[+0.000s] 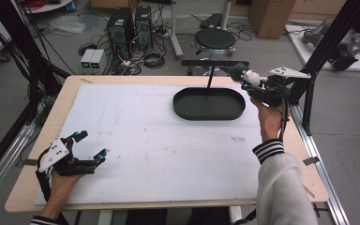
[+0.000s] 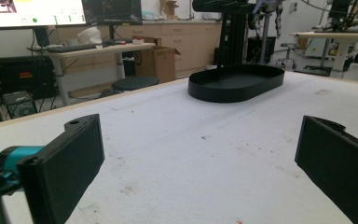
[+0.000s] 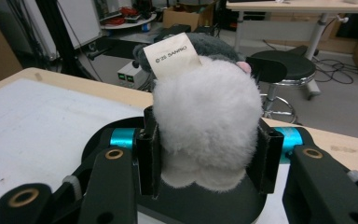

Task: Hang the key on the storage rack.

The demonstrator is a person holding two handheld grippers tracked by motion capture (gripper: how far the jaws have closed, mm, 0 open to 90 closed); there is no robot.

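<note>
A small plush toy (image 3: 205, 116) with a white fluffy body, a grey head and a paper tag is clamped between the jaws of my right gripper (image 3: 207, 154). In the high view that gripper (image 1: 249, 80) holds the plush toy (image 1: 244, 75) in the air just past the right end of the black oval tray (image 1: 209, 112). The tray (image 2: 235, 86) lies on the white mat with nothing inside it. My left gripper (image 1: 92, 147) rests open near the table's front left corner, its two pads (image 2: 60, 168) wide apart with only bare mat between them.
A white foam mat (image 1: 150, 140) covers the wooden table. A black T-shaped stand (image 1: 211, 70) rises behind the tray. A black frame post (image 1: 309, 93) runs along the right edge. A stool (image 1: 214, 40), computers and cables sit on the floor beyond.
</note>
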